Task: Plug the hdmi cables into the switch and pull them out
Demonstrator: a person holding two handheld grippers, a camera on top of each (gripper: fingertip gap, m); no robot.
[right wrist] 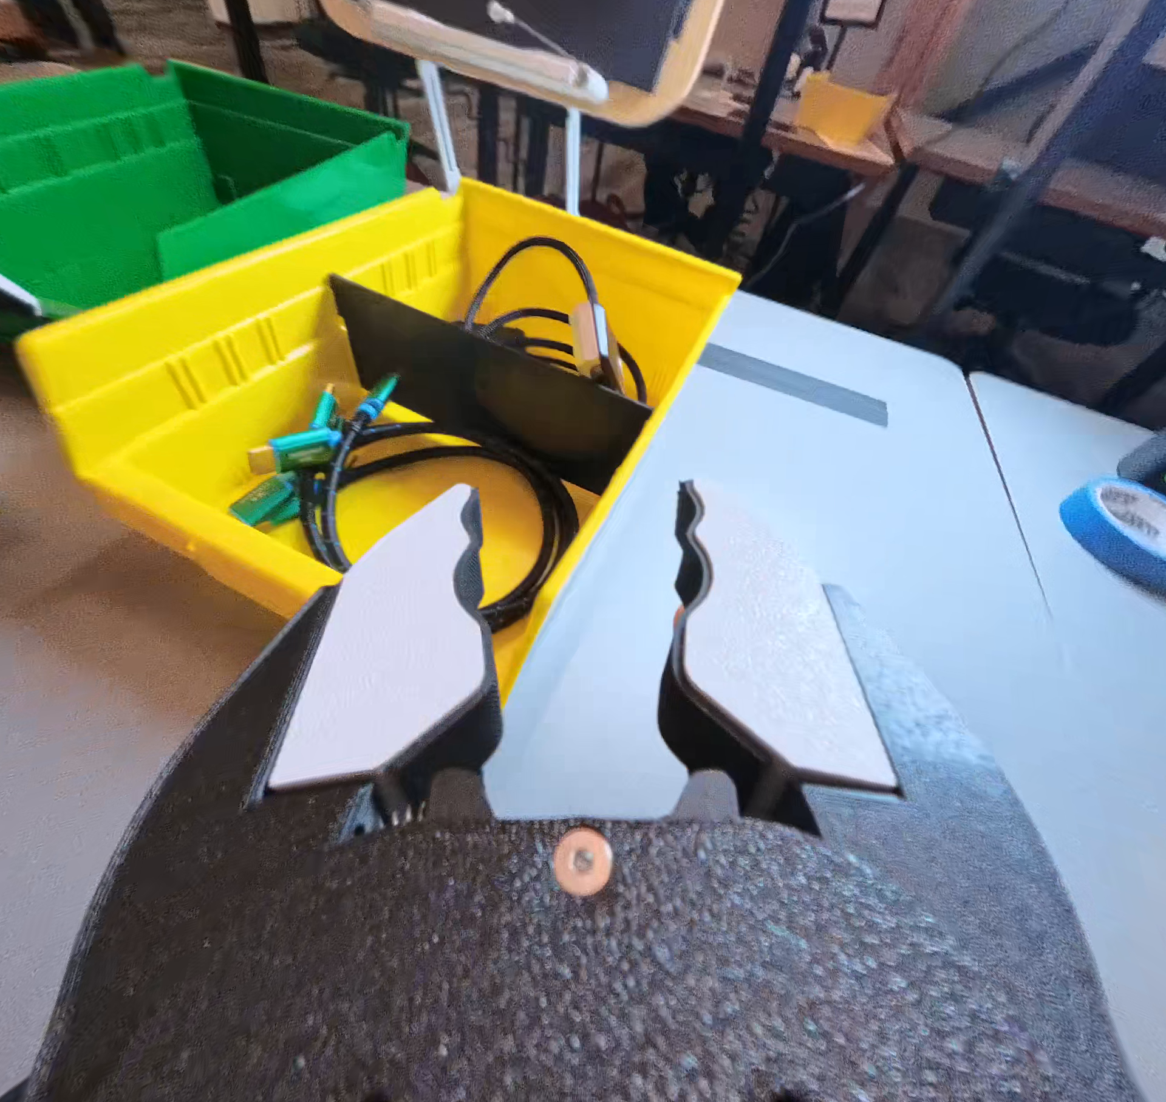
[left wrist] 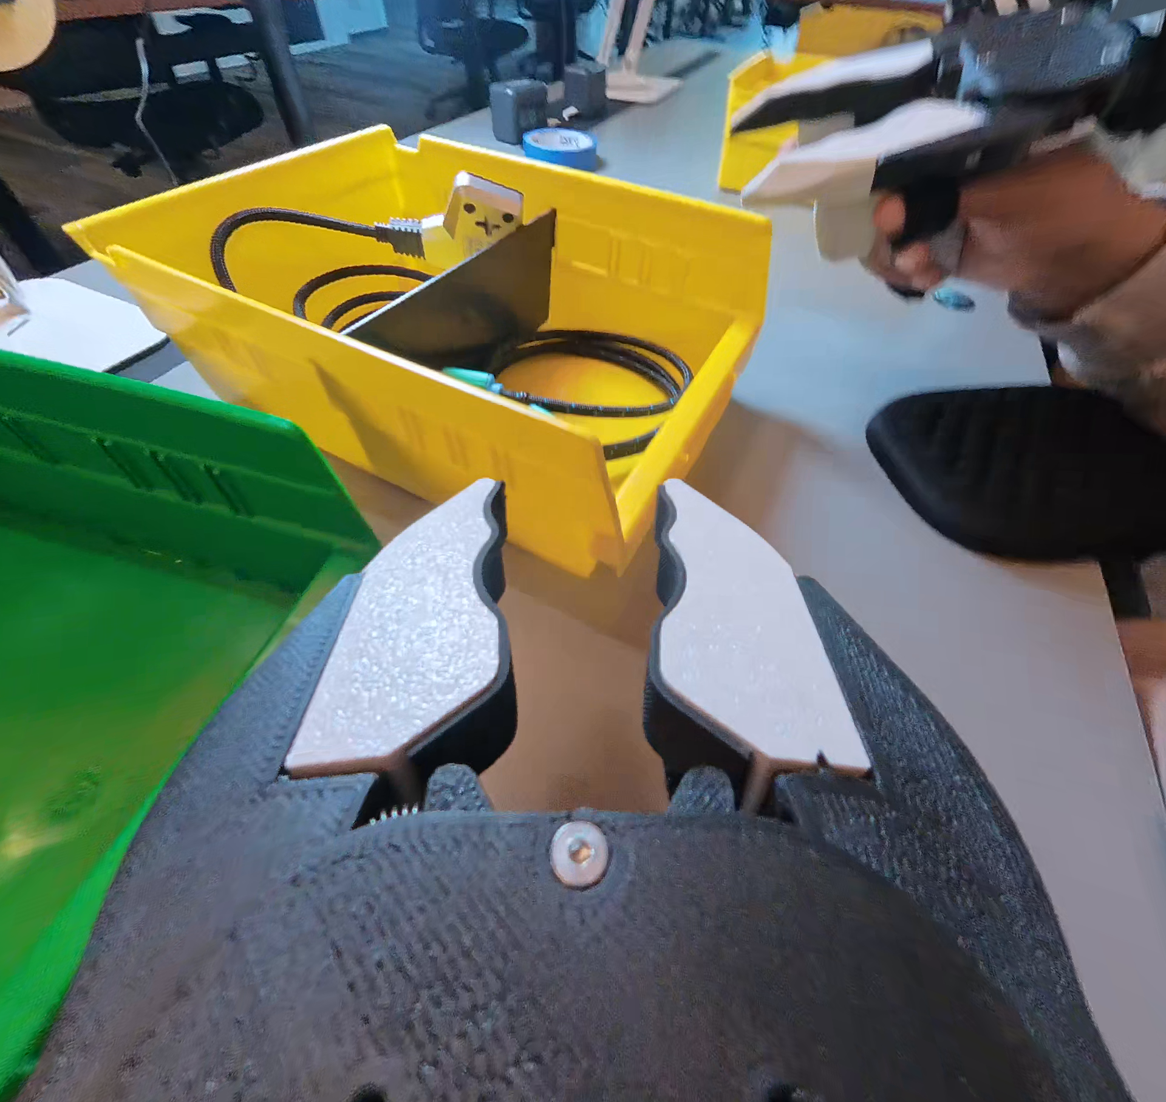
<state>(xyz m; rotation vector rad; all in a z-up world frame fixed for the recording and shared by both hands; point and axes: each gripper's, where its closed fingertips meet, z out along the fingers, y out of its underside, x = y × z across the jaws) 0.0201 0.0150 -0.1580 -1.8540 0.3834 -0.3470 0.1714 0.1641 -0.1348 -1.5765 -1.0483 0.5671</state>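
Coiled HDMI cables [right wrist: 441, 491] in yellow bin [right wrist: 189, 339]

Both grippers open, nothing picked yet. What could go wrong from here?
1. The teal-plug cables lie coiled together in the yellow bin; lifting one plug may drag the rest.
2. The black divider stands close by and could block or snag the right gripper.
3. No switch is visible in either view, so the open left gripper has no clear target.

Left gripper [left wrist: 580, 503] fingers [left wrist: 416, 623] spread before yellow bin [left wrist: 391, 390] holding cables [left wrist: 606, 371]
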